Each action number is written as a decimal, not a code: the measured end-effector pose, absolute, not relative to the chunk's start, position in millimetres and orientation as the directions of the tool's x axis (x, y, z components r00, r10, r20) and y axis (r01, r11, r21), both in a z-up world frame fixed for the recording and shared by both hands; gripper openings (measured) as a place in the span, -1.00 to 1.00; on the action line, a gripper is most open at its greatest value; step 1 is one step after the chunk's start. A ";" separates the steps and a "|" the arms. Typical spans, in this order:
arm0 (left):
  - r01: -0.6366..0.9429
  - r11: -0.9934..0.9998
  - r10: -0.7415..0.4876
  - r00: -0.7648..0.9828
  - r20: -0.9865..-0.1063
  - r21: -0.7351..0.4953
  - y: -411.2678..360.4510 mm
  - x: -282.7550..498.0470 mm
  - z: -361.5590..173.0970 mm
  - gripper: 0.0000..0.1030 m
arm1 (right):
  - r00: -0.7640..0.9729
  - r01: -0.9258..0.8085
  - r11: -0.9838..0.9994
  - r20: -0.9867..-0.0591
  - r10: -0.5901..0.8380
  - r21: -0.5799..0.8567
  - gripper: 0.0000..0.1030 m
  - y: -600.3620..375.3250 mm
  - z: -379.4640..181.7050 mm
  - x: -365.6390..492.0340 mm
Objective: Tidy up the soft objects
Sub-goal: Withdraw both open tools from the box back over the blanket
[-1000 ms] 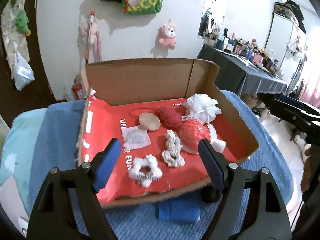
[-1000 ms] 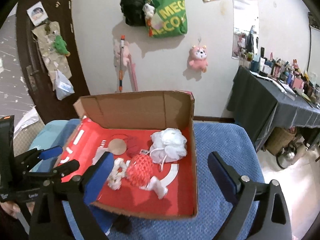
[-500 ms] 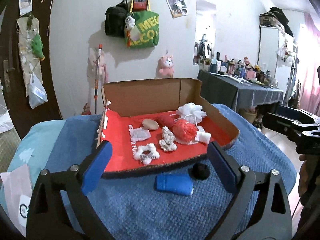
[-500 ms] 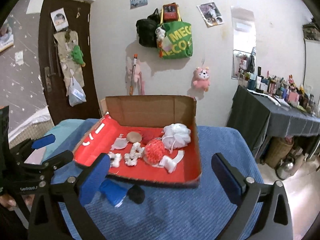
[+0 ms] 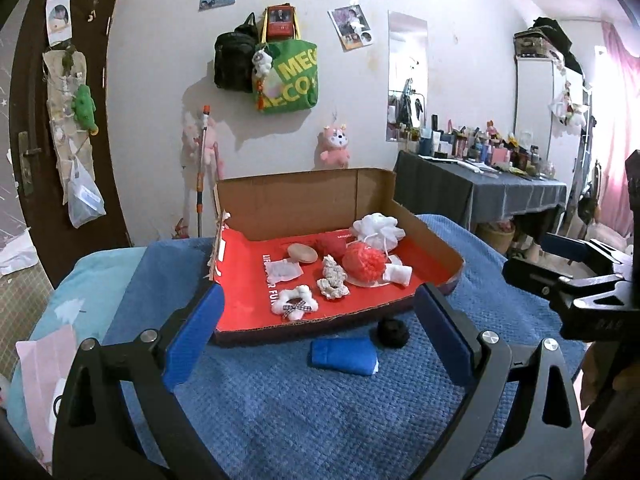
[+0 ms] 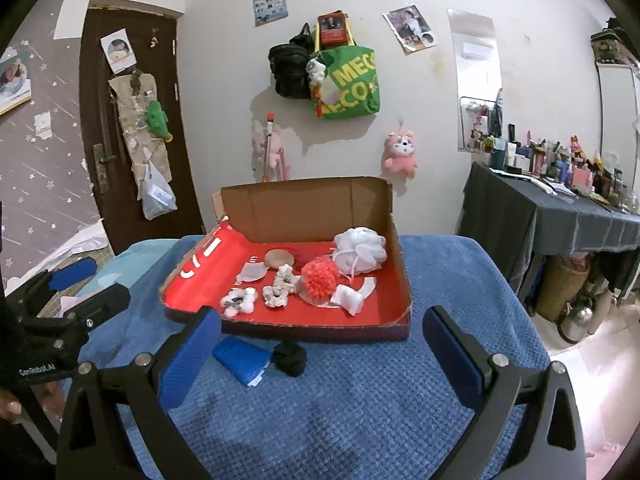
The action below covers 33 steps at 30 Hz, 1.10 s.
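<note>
A cardboard box [image 5: 288, 204] [image 6: 304, 204] with a red floor sits on a blue blanket. In it lie a white bath puff [image 5: 378, 230] [image 6: 360, 250], a red puff [image 5: 364, 262] [image 6: 319, 280], white scrunchies [image 5: 332, 280] [image 6: 280, 290], a white bow [image 5: 295, 304] [image 6: 239, 300] and a tan pad [image 5: 303, 253]. A blue cloth roll [image 5: 344, 356] [image 6: 240, 356] and a black ball [image 5: 393, 331] [image 6: 291, 356] lie on the blanket in front of the box. My left gripper [image 5: 316, 336] and right gripper [image 6: 320, 352] are open and empty, held back from the box.
The blue blanket [image 5: 320, 412] covers a raised surface with a light blue sheet [image 5: 60, 292] at left. A dark draped table [image 6: 560, 216] with bottles stands at right. Bags and plush toys hang on the wall [image 6: 344, 84]. A door [image 6: 124, 120] is at left.
Both grippers have pulled back and up from the box; the box looks smaller, and the blue roll and black ball are now in plain view in front of it.
</note>
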<state>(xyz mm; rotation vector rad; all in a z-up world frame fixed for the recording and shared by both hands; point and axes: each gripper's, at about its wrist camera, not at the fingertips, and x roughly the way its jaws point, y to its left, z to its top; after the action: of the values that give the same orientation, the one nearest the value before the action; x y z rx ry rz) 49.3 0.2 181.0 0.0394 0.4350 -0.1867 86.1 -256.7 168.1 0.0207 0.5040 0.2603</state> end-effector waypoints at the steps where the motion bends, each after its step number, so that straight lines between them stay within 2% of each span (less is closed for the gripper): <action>1: 0.189 0.982 -0.173 0.889 -0.423 -0.005 0.7 46.8 181.9 0.88 | 0.845 -0.245 0.966 -0.471 0.254 0.080 1.00 -255.6 168.7 83.6; 5: 0.185 0.983 -0.168 0.894 -0.414 -0.001 1.8 39.3 184.5 0.89 | 0.851 -0.260 0.963 -0.454 0.262 0.069 1.00 -253.3 172.3 73.0; 11: 0.178 0.984 -0.163 0.875 -0.457 -0.010 2.3 42.0 161.4 0.89 | 0.840 -0.261 0.962 -0.471 0.270 0.084 1.00 -253.2 165.2 72.2; 19: 0.176 0.983 -0.174 0.823 -0.541 -0.048 4.6 50.7 100.3 0.88 | 0.809 -0.239 0.967 -0.532 0.251 0.092 1.00 -251.3 119.4 77.3; 23: 0.173 0.983 -0.176 0.807 -0.564 -0.059 5.7 53.6 77.2 0.88 | 0.815 -0.209 0.976 -0.542 0.204 0.054 1.00 -249.2 95.2 73.5; 27: 0.148 0.985 -0.169 0.793 -0.586 -0.083 9.4 58.0 58.8 0.88 | 0.814 -0.194 0.978 -0.544 0.202 0.073 1.00 -251.5 76.0 70.3; 33: 0.120 0.991 -0.135 0.790 -0.598 -0.065 11.0 60.1 41.2 0.88 | 0.814 -0.164 0.985 -0.557 0.167 0.056 1.00 -252.7 55.3 71.5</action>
<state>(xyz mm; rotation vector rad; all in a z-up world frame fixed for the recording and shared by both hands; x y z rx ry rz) 60.1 11.0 41.2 -0.0242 0.6451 -0.1370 71.5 -252.7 55.3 0.0052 0.5945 0.1768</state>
